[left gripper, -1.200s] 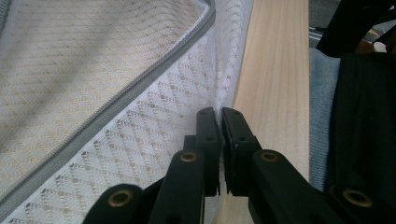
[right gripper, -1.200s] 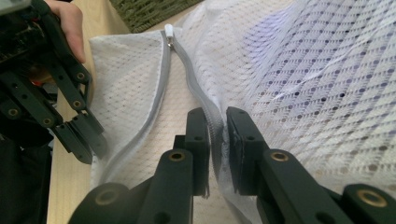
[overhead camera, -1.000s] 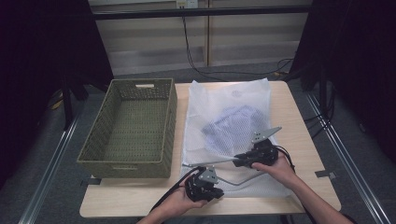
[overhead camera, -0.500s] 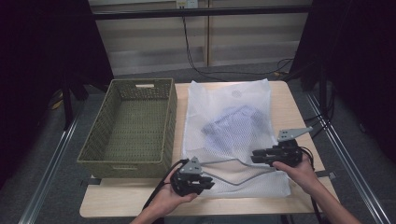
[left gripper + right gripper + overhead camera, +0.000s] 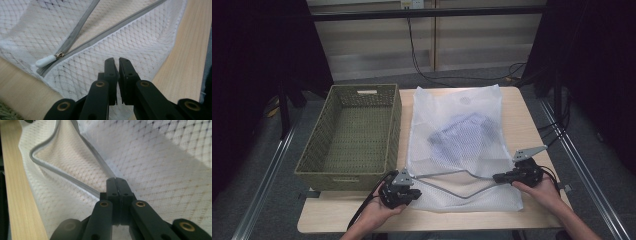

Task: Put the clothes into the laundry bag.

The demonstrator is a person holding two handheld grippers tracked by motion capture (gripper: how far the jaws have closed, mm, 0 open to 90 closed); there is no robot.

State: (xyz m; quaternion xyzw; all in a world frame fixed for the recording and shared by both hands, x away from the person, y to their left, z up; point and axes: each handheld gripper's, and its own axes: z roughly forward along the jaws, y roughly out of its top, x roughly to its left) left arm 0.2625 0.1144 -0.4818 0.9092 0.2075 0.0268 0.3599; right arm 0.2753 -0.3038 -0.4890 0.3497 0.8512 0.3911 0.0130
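Lying flat on the worktop (image 5: pixel 532 125), a white mesh laundry bag (image 5: pixel 462 145) has its near, zippered edge stretched between the two grippers. The left gripper (image 5: pixel 409 192) sits at the bag's near left corner, held in the person's left hand (image 5: pixel 379 212). In the left gripper view its jaws are drawn almost together, only a thin slit between them, with the mesh bunched against their tips; whether they actually pinch the netting cannot be told from that view. Just beyond and to the left of those jaws lies the white zipper pull (image 5: pixel 45 61), at the point where the two grey zipper tapes (image 5: pixel 110 31) meet before spreading apart farther off.

The right gripper (image 5: pixel 502 177) is at the bag's near right side, in the person's right hand (image 5: pixel 542 187). Its jaws have just been closing and now stand pressed together, clamped on the mesh at the grey zipper tape, which runs away from their tips in the right gripper view. Left of those jaws the opened zipper edge bends in a loop.

Inside the bag, beyond both grippers, a pale blue garment (image 5: pixel 462 137) shows through the netting. A green woven basket (image 5: pixel 354 132) stands left of the bag, past the left gripper.
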